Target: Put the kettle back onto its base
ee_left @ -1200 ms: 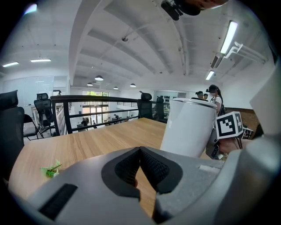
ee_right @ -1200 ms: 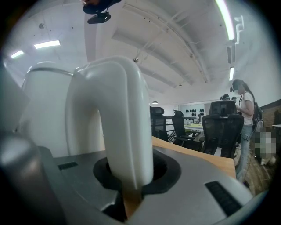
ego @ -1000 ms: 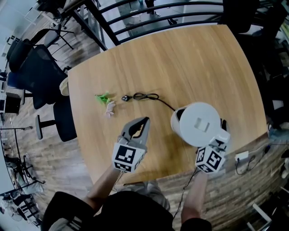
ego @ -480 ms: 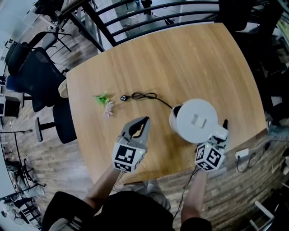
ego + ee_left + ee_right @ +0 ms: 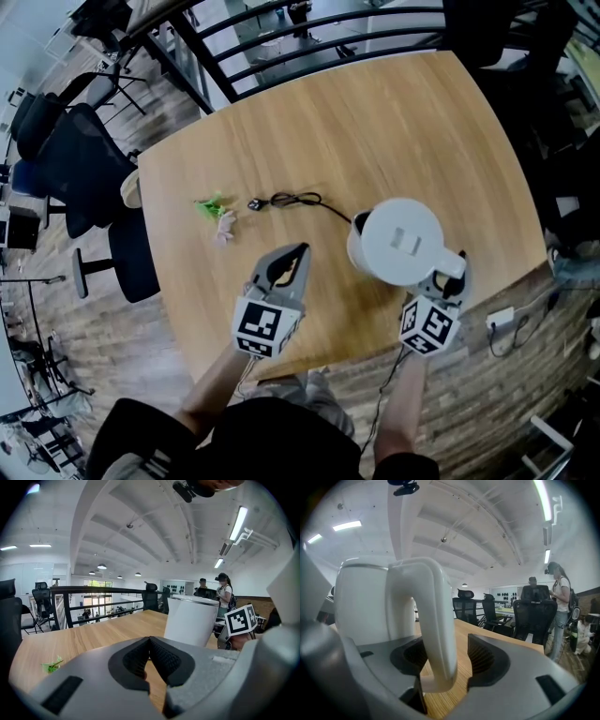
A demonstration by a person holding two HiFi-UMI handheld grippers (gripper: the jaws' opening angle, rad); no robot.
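kettle (image 5: 367, 261): lid (image 5: 405, 238) shut | right claw (image 5: 449, 660): just opened, handle (image 5: 436, 620) between | left claw (image 5: 150, 640): together

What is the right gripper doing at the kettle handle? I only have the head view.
Observer: In its own view the right gripper has its jaws apart, and they have just been opening. The kettle handle stands between them with a gap beside one pad.
Operator: And the left gripper?
Observer: Its view shows the left gripper shut, with nothing between the pads.
Operator: Is the kettle upright?
Observer: From the side the kettle looks upright. Its bottom is hidden behind the gripper body.
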